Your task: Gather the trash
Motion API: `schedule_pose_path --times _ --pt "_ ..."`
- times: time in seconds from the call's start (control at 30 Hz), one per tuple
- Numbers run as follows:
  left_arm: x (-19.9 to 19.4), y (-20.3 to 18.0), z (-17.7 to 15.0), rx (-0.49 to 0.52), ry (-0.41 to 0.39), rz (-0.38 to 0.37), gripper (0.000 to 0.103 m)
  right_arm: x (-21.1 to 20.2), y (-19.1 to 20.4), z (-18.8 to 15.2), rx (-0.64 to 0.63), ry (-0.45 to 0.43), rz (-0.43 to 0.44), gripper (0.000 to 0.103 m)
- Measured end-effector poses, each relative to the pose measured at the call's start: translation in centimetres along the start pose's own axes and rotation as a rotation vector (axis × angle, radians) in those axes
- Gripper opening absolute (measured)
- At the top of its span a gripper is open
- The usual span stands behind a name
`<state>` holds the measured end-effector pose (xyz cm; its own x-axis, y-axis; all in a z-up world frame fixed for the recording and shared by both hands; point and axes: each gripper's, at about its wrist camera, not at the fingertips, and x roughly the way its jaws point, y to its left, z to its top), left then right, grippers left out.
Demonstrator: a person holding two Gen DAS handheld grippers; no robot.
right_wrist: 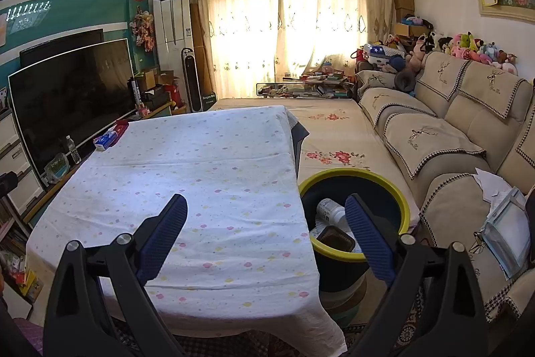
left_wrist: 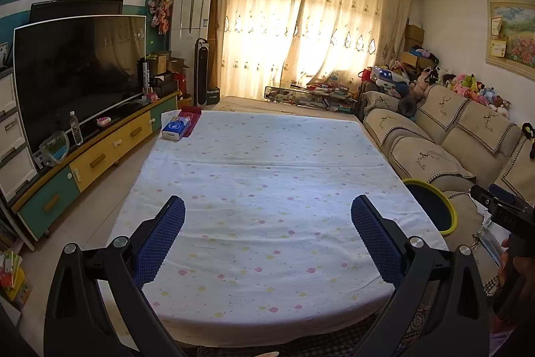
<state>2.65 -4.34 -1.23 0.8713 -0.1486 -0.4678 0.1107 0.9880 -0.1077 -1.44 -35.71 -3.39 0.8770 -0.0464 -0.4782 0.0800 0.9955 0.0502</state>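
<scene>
On the tabletop [left_wrist: 267, 189] only a tissue pack [left_wrist: 176, 127] is left, at the far left corner. Both the left tool [left_wrist: 267, 243] and right tool [right_wrist: 264, 240] are spread, empty. Trash, a bottle [right_wrist: 329, 211] included, is seen in the bin [right_wrist: 354, 176]; collection is judged nearly complete.

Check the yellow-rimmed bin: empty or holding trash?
Holding trash: the bin contains a white bottle lying on its side and a dark tray.

Yellow-rimmed bin [right_wrist: 354, 176], pastel-spotted white tablecloth [right_wrist: 200, 163]

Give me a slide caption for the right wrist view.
Open right gripper above the cloth-covered table, beside the yellow-rimmed bin holding a bottle.
</scene>
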Motion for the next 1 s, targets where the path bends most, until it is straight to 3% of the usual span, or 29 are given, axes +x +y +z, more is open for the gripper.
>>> schedule_pose_path --times 1.0 --pt "0.67 -0.14 -0.14 -0.003 0.017 -0.008 0.098 0.17 -0.10 0.00 0.006 0.001 0.000 0.090"
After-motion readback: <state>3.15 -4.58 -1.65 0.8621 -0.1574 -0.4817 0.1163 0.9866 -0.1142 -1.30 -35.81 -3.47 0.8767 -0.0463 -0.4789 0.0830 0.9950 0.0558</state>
